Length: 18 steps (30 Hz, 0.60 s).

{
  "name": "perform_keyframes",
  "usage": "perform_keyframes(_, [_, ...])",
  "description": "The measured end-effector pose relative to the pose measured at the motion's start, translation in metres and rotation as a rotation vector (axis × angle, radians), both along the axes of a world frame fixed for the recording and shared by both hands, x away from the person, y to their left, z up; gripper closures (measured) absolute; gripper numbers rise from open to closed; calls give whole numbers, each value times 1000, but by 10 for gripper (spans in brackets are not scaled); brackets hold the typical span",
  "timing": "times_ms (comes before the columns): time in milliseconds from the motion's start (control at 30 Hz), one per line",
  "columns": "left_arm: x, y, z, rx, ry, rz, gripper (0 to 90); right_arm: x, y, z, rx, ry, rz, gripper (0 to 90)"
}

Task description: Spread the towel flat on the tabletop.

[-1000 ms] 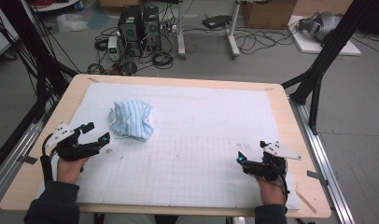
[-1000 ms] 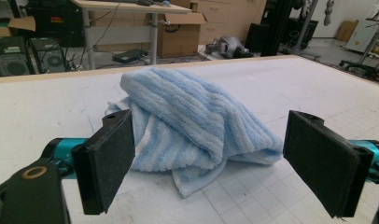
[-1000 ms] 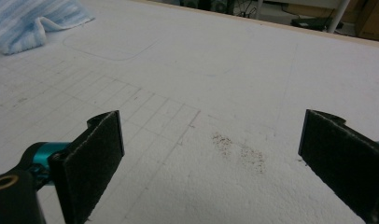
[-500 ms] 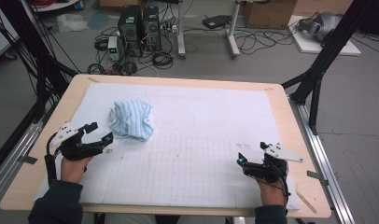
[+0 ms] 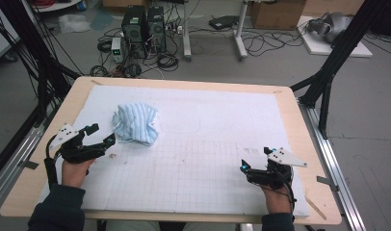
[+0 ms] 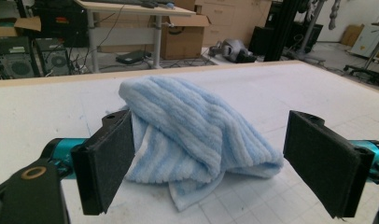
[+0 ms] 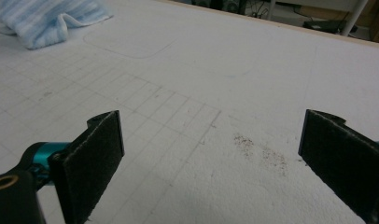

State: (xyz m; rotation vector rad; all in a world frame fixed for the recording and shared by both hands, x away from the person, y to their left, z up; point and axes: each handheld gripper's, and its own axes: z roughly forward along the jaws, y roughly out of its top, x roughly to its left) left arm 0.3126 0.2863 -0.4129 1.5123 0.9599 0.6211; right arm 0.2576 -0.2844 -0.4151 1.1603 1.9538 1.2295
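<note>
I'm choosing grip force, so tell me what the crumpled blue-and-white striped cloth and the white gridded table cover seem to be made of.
The crumpled blue-and-white striped cloth looks like soft terry towelling: fuzzy raised ribs, matte, limp folds. The white gridded table cover appears to be a matte, slightly pebbled sheet, perhaps foam or felted mat; its grainy surface and a few brown specks show, but the exact material is unclear.

Towel (image 7: 43, 18) cut off at top-left edge in right gripper view; its far side hidden in left gripper view.

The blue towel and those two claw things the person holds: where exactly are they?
blue towel (image 5: 135, 123), high view, middle of the crumpled heap.
left gripper (image 5: 103, 134), high view, midway between its open fingertips.
right gripper (image 7: 211, 154), right gripper view, gap between its open jaws.
</note>
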Motion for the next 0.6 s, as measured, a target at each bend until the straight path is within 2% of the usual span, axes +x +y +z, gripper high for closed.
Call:
perform_keyframes(133, [8,-2,10,-27,-2,5,166,-1,-2,0,7,1,-4,57])
perform_keyframes(200, [13,-4,13,-55,13,-7,166,0,-3,-2,10,6,-5,57])
perform_keyframes(300, [23,-14,17,-51,25,-27,167,2,-3,-3,10,13,-3,57])
perform_keyframes(367, [30,-23,20,-27,45,-54,171,2,-2,-3,11,14,2,57])
perform_keyframes(500, [45,-39,21,47,91,-103,174,3,-1,-3,10,19,4,57])
perform_keyframes(600, [56,-48,16,114,142,-77,174,3,1,-3,6,17,12,58])
